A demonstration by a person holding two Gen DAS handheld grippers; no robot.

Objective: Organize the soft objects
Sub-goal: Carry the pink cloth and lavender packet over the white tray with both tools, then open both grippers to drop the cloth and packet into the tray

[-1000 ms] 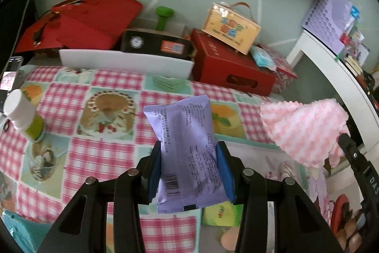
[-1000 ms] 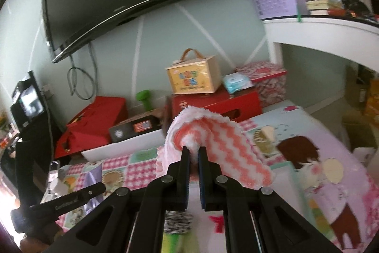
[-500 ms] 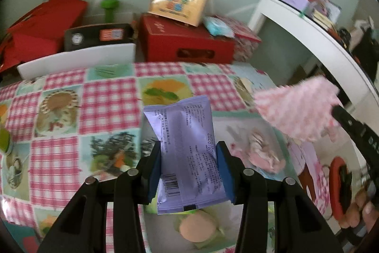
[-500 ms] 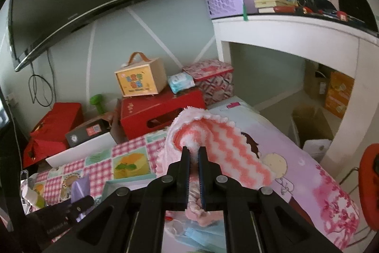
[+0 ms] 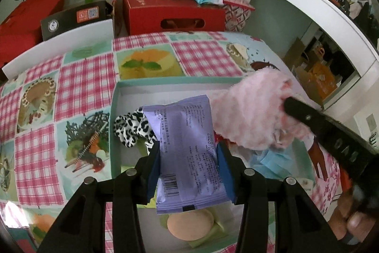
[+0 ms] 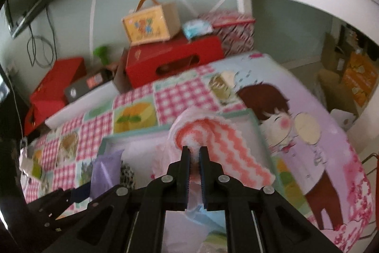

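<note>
Left gripper point(image 5: 188, 158): black two-finger frame entering from the lower edge of its own view, blue-padded jaws set moderately apart and clamped on the two side edges of a purple packet point(image 5: 187, 155) that stands upright between them, its top projecting beyond the fingertips and its bottom edge hanging behind them. Right gripper point(image 6: 194, 154): jaws drawn nearly together, pinching a fold of a pink zigzag cloth point(image 6: 220, 146) that spreads ahead of and to the right of the fingertips. In the left wrist view the right gripper's black finger crosses from the right edge, its tip buried in the cloth, with the holding hand point(image 5: 353, 222) partly visible at the lower right corner
</note>
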